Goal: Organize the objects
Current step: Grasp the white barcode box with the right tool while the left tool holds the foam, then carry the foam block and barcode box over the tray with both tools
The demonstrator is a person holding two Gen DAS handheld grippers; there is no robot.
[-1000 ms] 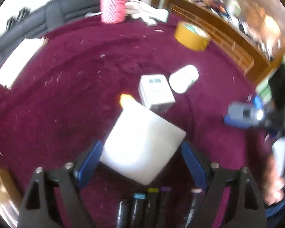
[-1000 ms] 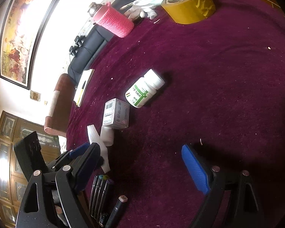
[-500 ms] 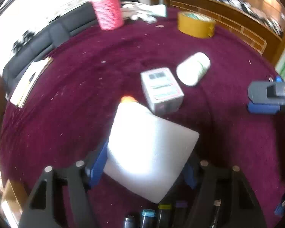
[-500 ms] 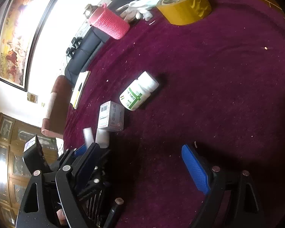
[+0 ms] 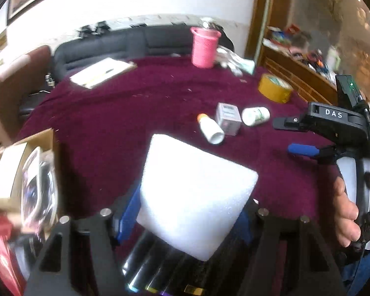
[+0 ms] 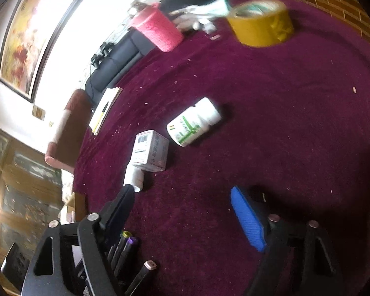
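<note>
Maroon cloth (image 5: 106, 123); left hand-held gripper (image 5: 190, 212) seemingly clamps foam block (image 5: 192, 197); right hand-held gripper (image 6: 185, 212) closing, empty.

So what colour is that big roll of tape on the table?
The tape roll is yellow, with a pale inner ring. The right wrist view shows it best.

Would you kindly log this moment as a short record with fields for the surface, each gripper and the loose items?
surface: maroon cloth
left gripper: shut on white foam block
right gripper: jaws closing, nothing between them
lying on cloth: pill bottle, small carton, white tube
far side: yellow tape roll, pink cup, notepad
near edge: markers
left of cloth: cardboard box
</note>
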